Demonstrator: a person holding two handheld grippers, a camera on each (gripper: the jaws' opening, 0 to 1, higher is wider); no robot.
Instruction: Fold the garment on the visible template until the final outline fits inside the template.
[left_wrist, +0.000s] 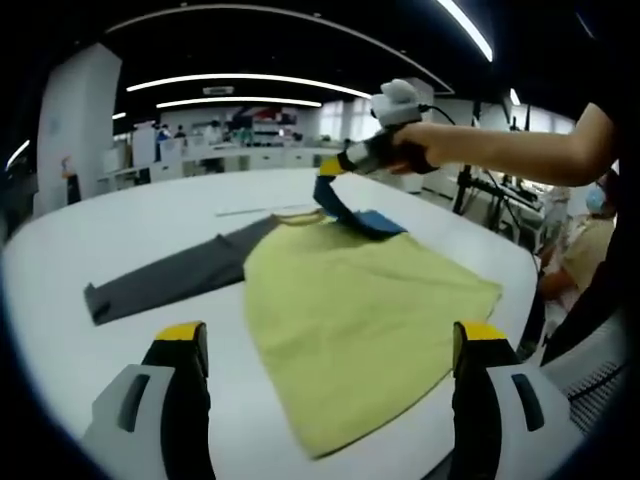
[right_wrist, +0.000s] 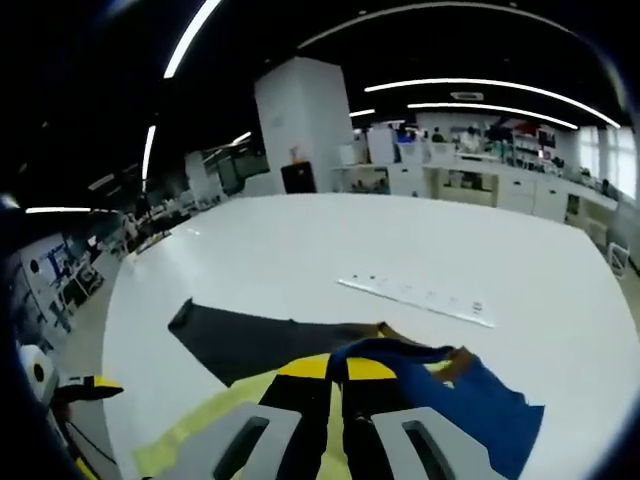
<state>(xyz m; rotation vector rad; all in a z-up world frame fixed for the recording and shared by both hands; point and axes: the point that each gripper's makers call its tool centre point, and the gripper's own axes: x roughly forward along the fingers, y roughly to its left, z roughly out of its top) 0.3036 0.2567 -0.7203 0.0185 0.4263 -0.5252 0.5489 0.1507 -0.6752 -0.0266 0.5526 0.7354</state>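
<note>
fingers of my left gripper (left_wrist: 330, 345) stand wide apart with nothing between them, low over the near part of the yellow-green cloth (left_wrist: 360, 315). this cloth lies flat on the white table (left_wrist: 150, 215) and reaches almost to the near edge of it.

in the left gripper view i see my right gripper (left_wrist: 335, 175) held in my hand (left_wrist: 420, 148), beyond the far edge of the yellow-green cloth. it has a blue cloth (left_wrist: 365, 218) caught at its tip, and this blue piece hangs from the tip down to the table, touching the far edge of the yellow-green cloth. in the right gripper view the two fingers (right_wrist: 305, 400) are pressed together with the blue cloth (right_wrist: 470, 400) clamped between them, and the blue cloth spreads to the right of them.

a dark grey cloth (left_wrist: 170, 275) lies flat on the table, long and narrow, partly under the yellow-green cloth on its left side. in the right gripper view i see it (right_wrist: 250, 340) just beyond my fingers. a long white ruler (right_wrist: 415, 298) lies on the table further away, well apart from the cloths.

behind the table there are white counters (right_wrist: 480, 175) and a white pillar (right_wrist: 300, 120).
</note>
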